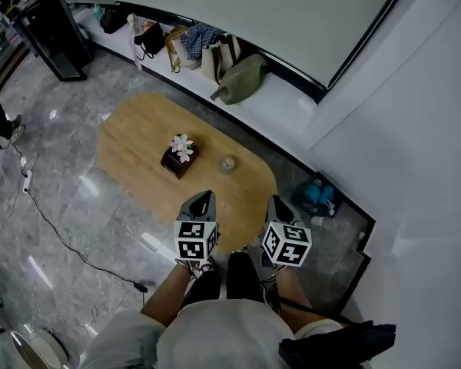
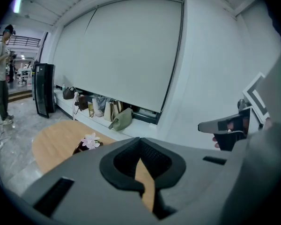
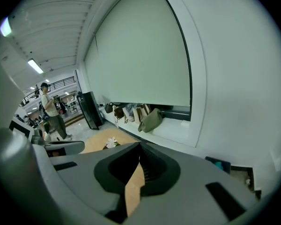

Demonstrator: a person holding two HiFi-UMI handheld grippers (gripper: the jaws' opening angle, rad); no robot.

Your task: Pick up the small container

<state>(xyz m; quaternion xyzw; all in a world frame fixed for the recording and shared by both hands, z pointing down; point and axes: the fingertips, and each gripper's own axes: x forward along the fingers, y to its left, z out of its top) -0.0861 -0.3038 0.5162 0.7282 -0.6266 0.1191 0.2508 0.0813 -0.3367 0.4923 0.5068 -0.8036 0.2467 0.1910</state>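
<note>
One small container [image 1: 227, 163]: shows in head view only.

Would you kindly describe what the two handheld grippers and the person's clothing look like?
Both the left gripper and the right gripper are matte grey, with tapering jaws lined by black ribbed pads. Each carries a white cube printed with black square markers. The person wears a light short-sleeved shirt.
</note>
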